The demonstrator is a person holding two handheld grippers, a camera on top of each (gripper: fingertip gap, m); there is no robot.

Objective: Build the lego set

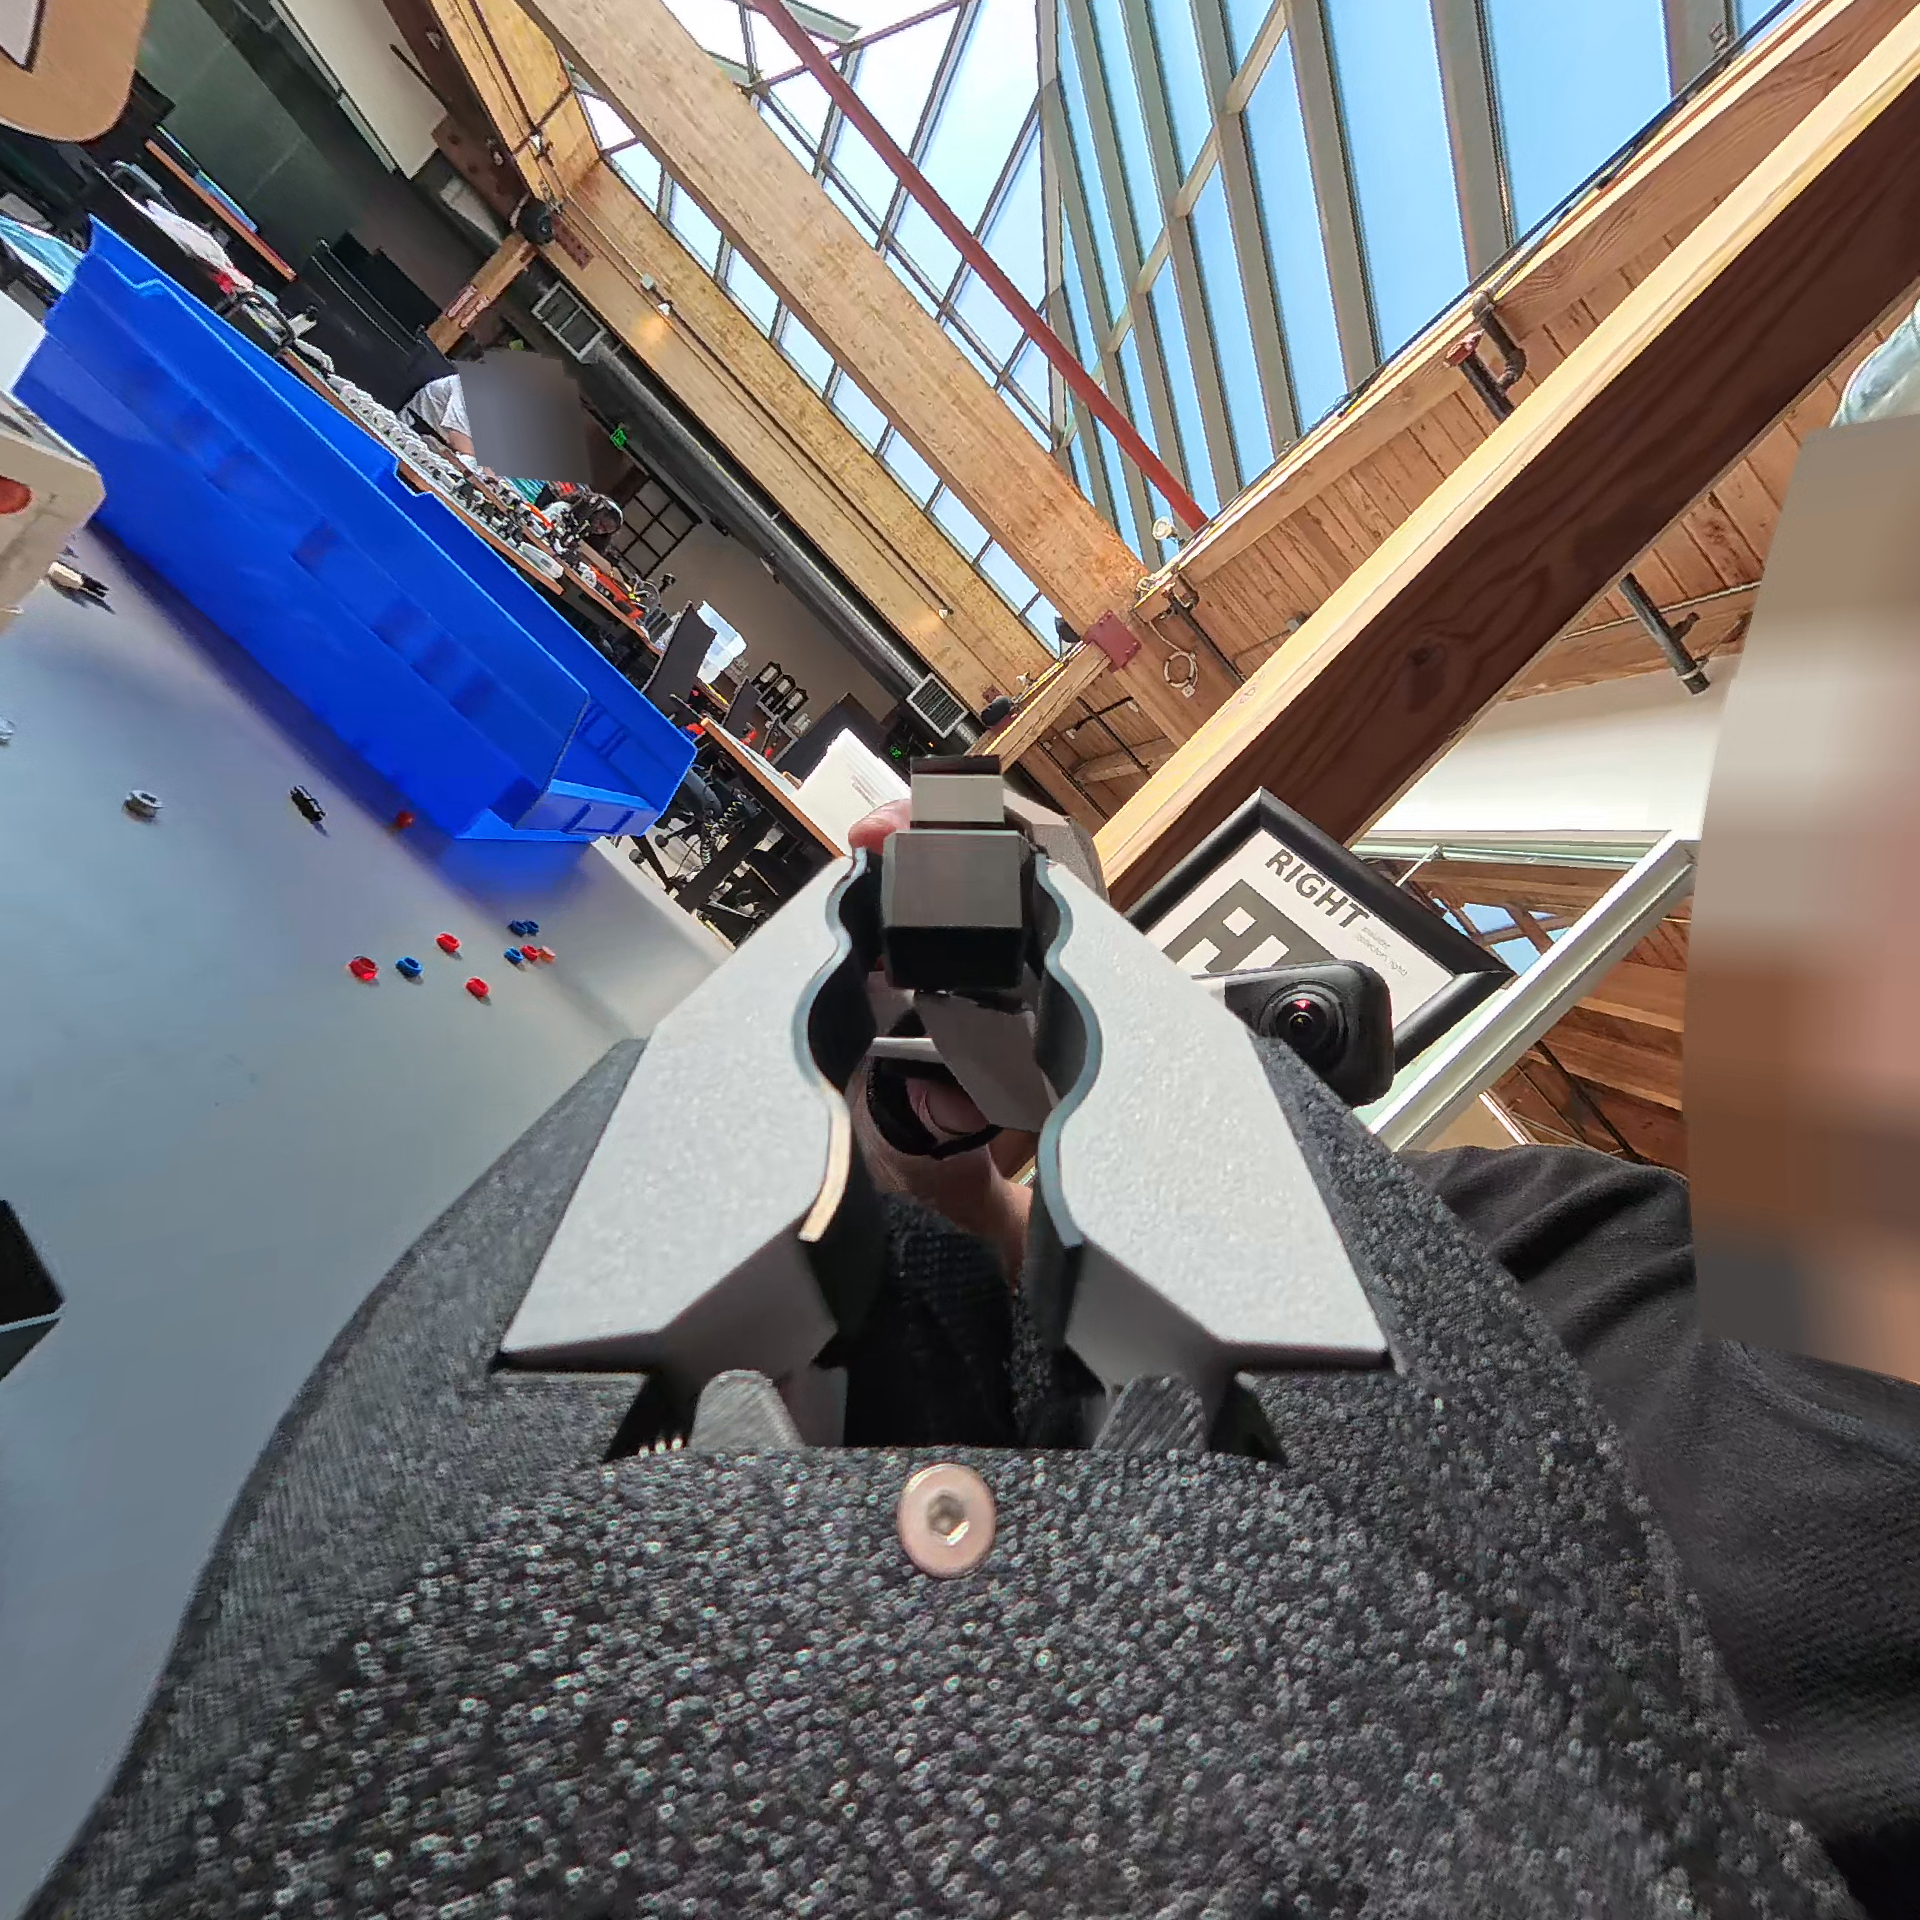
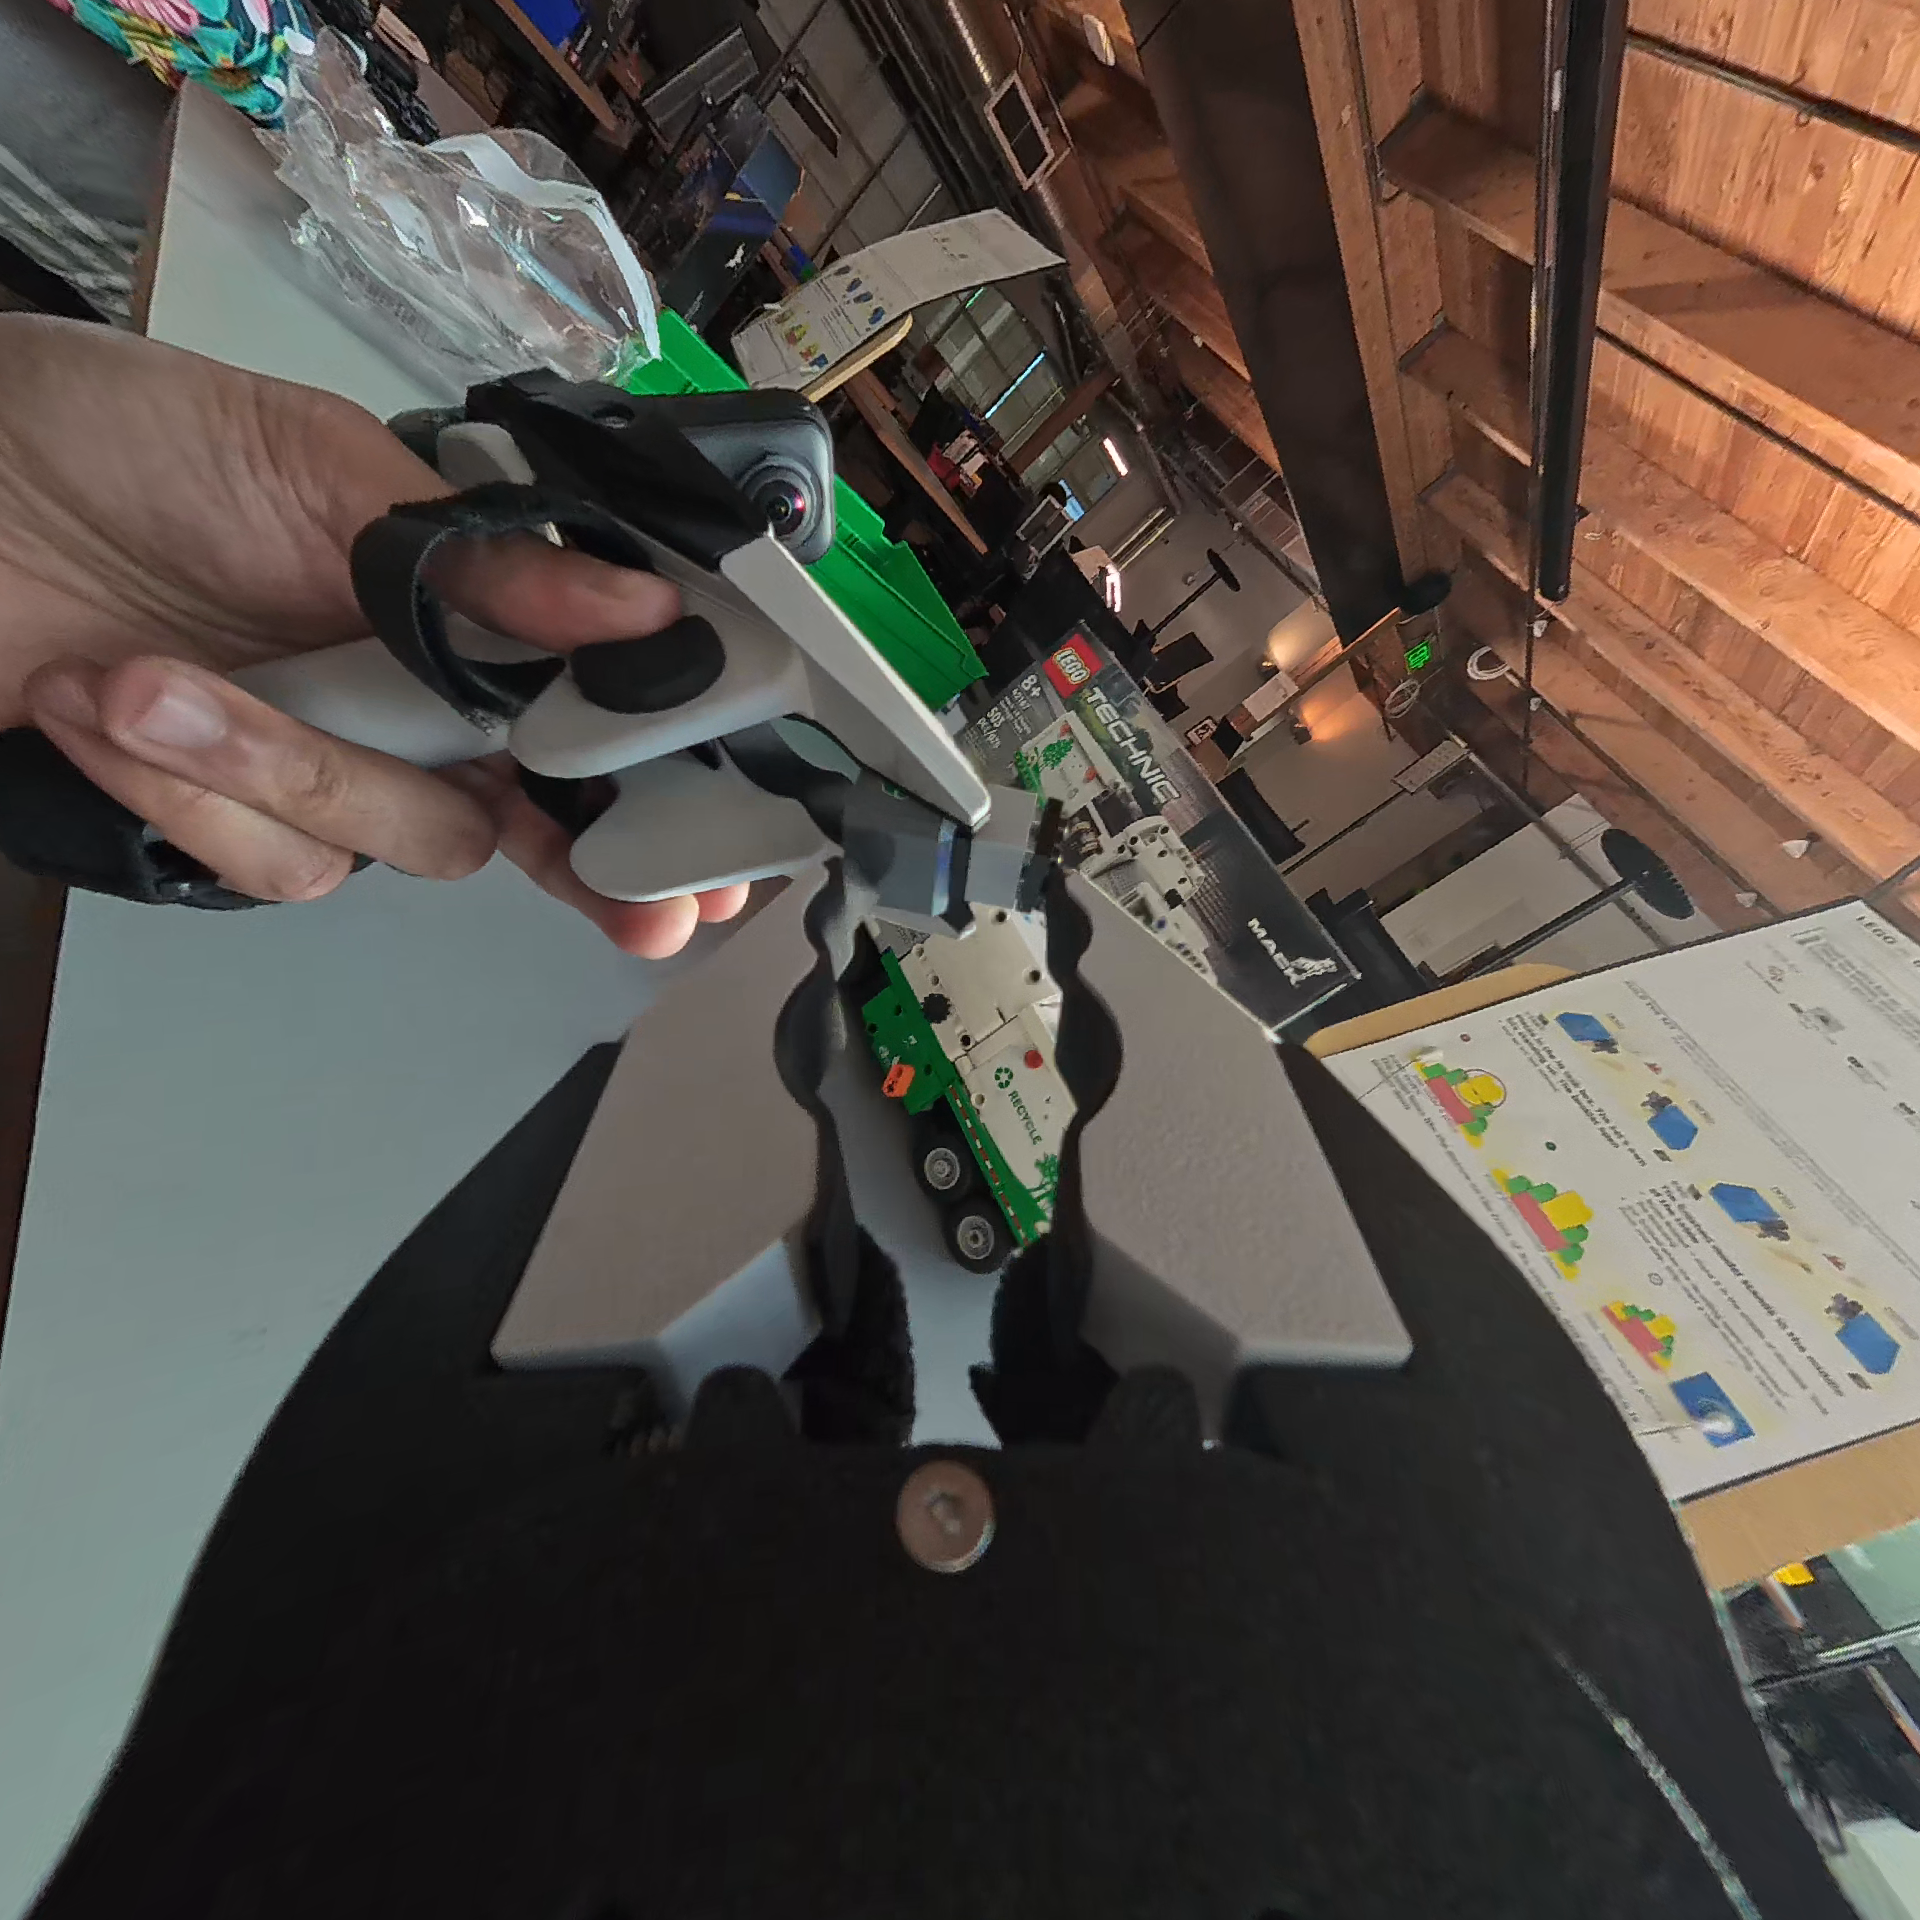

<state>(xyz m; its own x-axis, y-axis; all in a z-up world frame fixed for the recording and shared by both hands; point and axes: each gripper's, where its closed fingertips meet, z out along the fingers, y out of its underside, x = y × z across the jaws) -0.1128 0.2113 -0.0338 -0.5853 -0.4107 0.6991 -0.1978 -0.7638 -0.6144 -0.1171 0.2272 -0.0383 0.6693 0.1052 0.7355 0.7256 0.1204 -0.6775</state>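
Observation:
A small grey lego assembly is held in the air between both grippers. In the left wrist view my left gripper (image 1: 951,868) is shut on its dark grey block (image 1: 951,935), and a light grey piece (image 1: 954,800) sticks out beyond. A finger (image 1: 987,1070) of the right gripper reaches in from behind. In the right wrist view my right gripper (image 2: 945,894) closes across the assembly (image 2: 914,862), with one fingertip at the dark grey end and the other at the black pin (image 2: 1042,842). The hand-held left gripper (image 2: 914,836) comes in from the left.
A blue bin (image 1: 312,540) stands on the grey table (image 1: 208,1091), with loose red and blue pins (image 1: 457,961) near it. Behind the assembly stand a white and green truck model (image 2: 987,1081), a lego box (image 2: 1132,810), a green bin (image 2: 883,592), plastic bags (image 2: 457,239) and an instruction sheet (image 2: 1662,1195). My left and right fingertips are right by each other.

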